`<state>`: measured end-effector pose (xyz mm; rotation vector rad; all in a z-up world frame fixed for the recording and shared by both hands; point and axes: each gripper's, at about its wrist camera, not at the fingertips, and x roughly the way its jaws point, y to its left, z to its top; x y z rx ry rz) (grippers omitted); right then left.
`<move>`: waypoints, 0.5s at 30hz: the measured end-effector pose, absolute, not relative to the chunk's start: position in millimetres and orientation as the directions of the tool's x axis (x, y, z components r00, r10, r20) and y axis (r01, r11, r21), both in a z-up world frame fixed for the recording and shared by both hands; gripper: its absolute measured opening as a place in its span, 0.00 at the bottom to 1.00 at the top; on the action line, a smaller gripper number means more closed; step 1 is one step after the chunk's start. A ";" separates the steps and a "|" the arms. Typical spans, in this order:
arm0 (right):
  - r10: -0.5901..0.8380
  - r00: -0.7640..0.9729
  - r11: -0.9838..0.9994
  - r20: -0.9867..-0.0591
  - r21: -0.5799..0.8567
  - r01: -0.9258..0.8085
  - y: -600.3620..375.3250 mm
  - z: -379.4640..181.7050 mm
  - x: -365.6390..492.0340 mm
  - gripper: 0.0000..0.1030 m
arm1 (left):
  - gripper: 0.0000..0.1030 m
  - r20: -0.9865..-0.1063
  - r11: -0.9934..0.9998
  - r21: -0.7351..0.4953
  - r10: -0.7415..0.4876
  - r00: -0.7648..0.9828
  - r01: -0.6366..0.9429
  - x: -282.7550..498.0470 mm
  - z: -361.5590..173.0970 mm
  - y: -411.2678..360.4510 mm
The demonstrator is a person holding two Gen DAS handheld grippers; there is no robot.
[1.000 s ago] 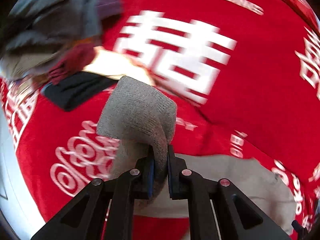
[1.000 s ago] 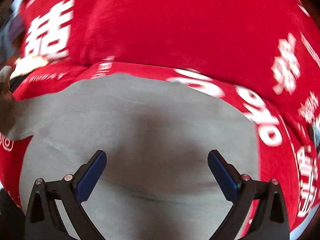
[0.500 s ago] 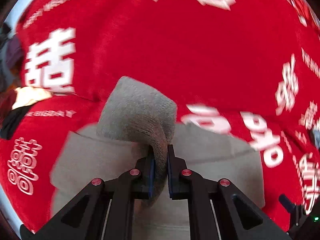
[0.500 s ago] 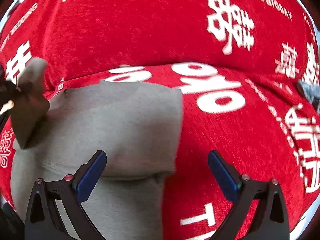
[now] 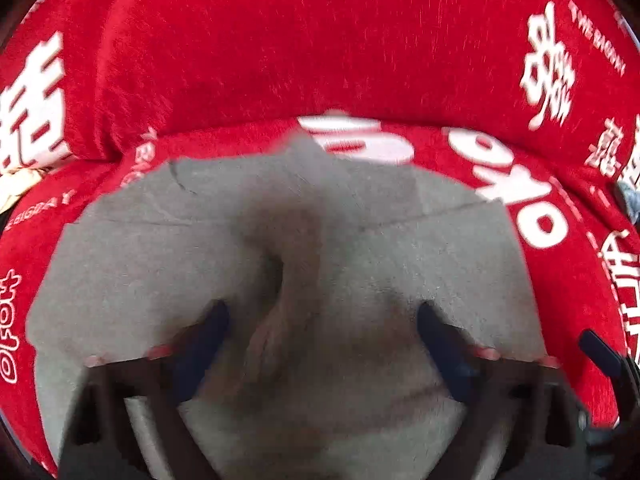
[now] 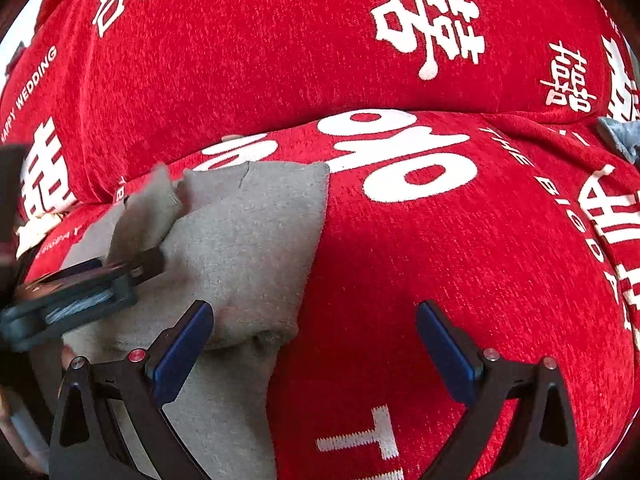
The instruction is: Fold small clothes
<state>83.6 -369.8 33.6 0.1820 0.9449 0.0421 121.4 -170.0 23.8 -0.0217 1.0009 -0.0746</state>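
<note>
Your left gripper [image 5: 320, 344] is opening above the grey knit garment [image 5: 280, 248] on the red printed blanket [image 5: 320, 40]; your right gripper [image 6: 312, 344] hangs spread, empty. The released flap could slump and undo the fold.

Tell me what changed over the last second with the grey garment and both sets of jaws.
The left gripper carried the grey garment's edge across over itself, and its jaws are opening, releasing the fold. The right gripper stayed open, holding nothing; the red printed cover still lies underneath.
</note>
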 end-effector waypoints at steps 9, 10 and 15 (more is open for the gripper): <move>0.177 0.594 0.980 -0.785 0.196 -0.032 -334.0 50.4 109.5 0.98 | 0.94 -0.806 0.989 -0.146 -0.130 0.578 0.019 90.3 43.5 -86.1; 0.193 0.588 0.979 -0.785 0.198 -0.056 -320.2 51.7 119.7 0.98 | 0.94 -0.813 0.988 -0.150 -0.108 0.572 -0.026 94.5 41.0 -72.2; 0.226 0.533 0.974 -0.816 0.175 -0.146 -248.6 44.3 159.7 0.98 | 0.94 -0.858 0.948 -0.194 -0.039 0.512 -0.252 114.7 18.0 -1.9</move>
